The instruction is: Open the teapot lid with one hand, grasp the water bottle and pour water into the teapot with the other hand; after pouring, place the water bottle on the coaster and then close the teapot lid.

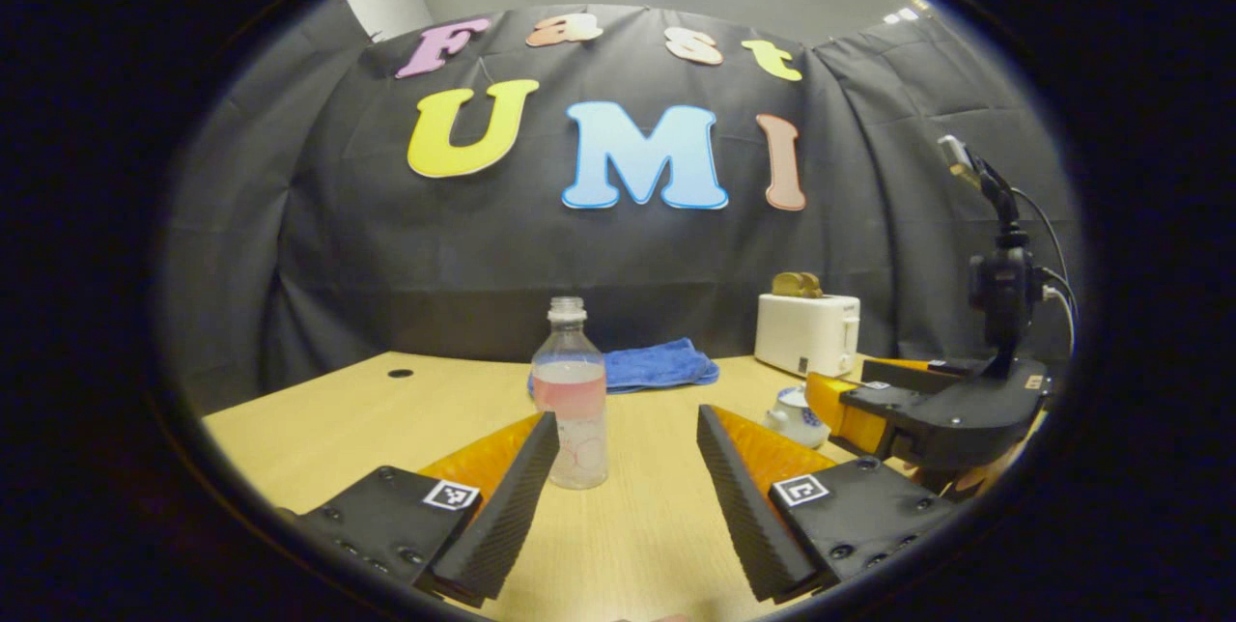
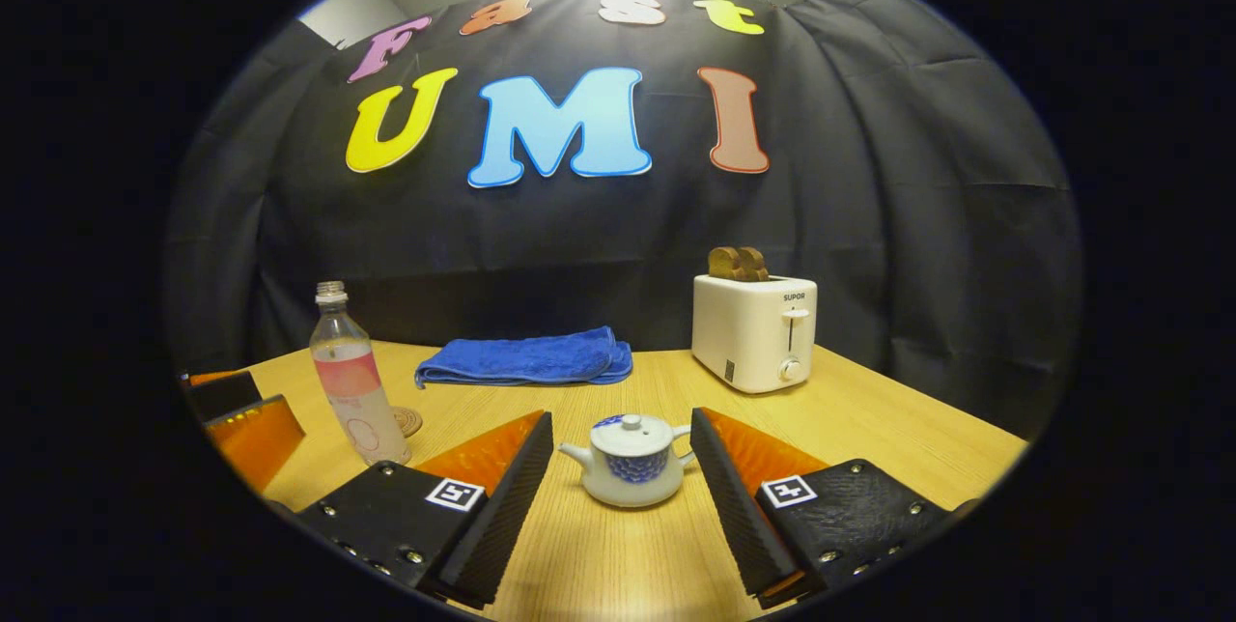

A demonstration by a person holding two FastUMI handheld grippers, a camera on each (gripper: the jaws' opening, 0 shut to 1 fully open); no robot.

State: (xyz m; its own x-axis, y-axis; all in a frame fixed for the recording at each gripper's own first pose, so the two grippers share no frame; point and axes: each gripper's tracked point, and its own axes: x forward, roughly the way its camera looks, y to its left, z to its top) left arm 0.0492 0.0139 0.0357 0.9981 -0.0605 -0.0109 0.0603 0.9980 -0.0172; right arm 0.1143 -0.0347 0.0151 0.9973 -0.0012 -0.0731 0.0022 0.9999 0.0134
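Teapot (image 2: 630,461), lid (image 2: 631,432) on, stands on the table (image 2: 869,429) between the spread fingers of the right gripper (image 2: 623,467), untouched. Water bottle (image 1: 572,394), uncapped, stands upright ahead of the left gripper (image 1: 628,463), whose fingers are wide apart and hold nothing. Coaster (image 2: 407,421) lies just behind the bottle. Blue cloth (image 2: 526,358) and toaster (image 2: 754,329) stand farther back.

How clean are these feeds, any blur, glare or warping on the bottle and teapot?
Left gripper view: bottle sharp, table edge bowed by fisheye, teapot small, partly hidden. Right gripper view: teapot crisp, soft shadow beneath, no harsh glare; bottle leans from distortion.
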